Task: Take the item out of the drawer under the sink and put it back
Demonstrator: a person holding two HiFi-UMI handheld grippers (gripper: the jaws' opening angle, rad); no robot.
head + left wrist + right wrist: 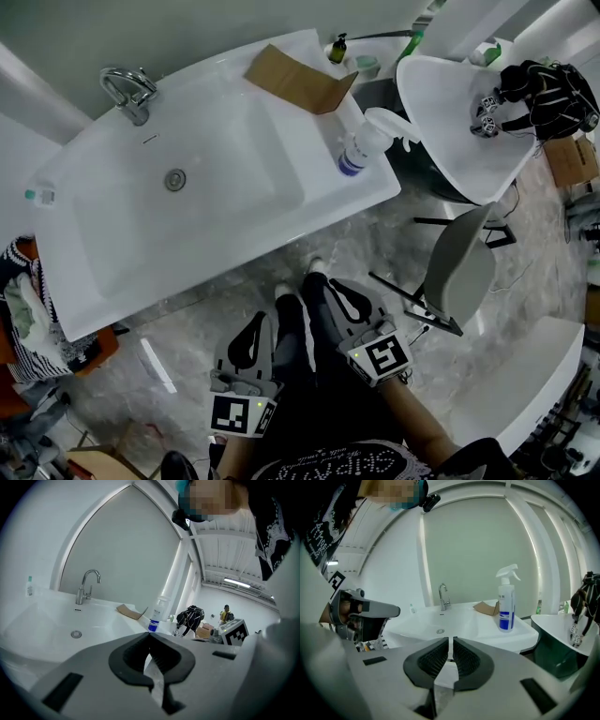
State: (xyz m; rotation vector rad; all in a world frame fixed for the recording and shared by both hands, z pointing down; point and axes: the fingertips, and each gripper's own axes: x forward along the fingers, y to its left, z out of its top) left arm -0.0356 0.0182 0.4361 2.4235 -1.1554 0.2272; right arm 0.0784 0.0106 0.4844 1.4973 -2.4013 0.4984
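Both tongs are closed with nothing between them: the left tongs point(258, 323) and the right tongs point(336, 286) sit side by side at the lower middle of the head view, above the marbled floor point(394, 234), tips toward the one white sink point(234, 141). The sink carries one tap point(129, 92) at upper left, one drain point(175, 179), one spray bottle point(361, 145) on its right rim and one piece of cardboard point(300, 80) at top. The drawer under the sink and its item are hidden beneath the basin. One second basin point(441, 141) at upper right holds one black bag point(548, 94).
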